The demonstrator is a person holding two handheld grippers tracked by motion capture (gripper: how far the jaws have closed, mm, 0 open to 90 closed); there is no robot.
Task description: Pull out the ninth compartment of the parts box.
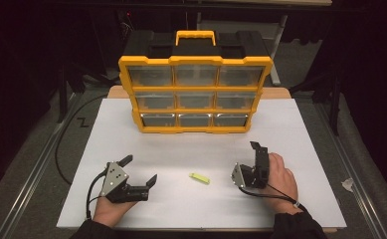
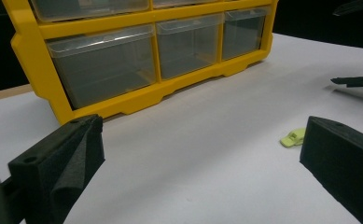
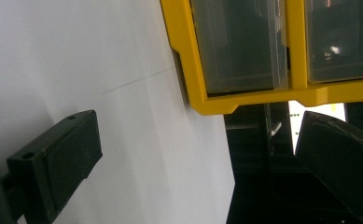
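Observation:
A yellow and black drawer organiser [image 1: 196, 89] with clear drawers, all pushed in, stands at the back middle of the white table [image 1: 290, 149]. A small yellow-green clip-like piece [image 1: 199, 178] lies flat near the front, between the two grippers. My left gripper [image 1: 140, 169] rests at the front left, open, jaws pointing right and forward. From the left gripper view [image 2: 202, 140] the piece [image 2: 292, 137] lies just off the right jaw and the organiser [image 2: 123, 100] is ahead. My right gripper [image 1: 257, 155], rolled on its side, is open and empty [image 3: 198, 140], facing the organiser's corner [image 3: 207, 100].
The table's right edge [image 3: 226, 154] drops to a dark floor. A black cable [image 1: 61, 144] runs along the floor at the left. A metal rail [image 1: 360, 174] borders the right side. The other gripper's jaw [image 2: 354, 81] shows far right.

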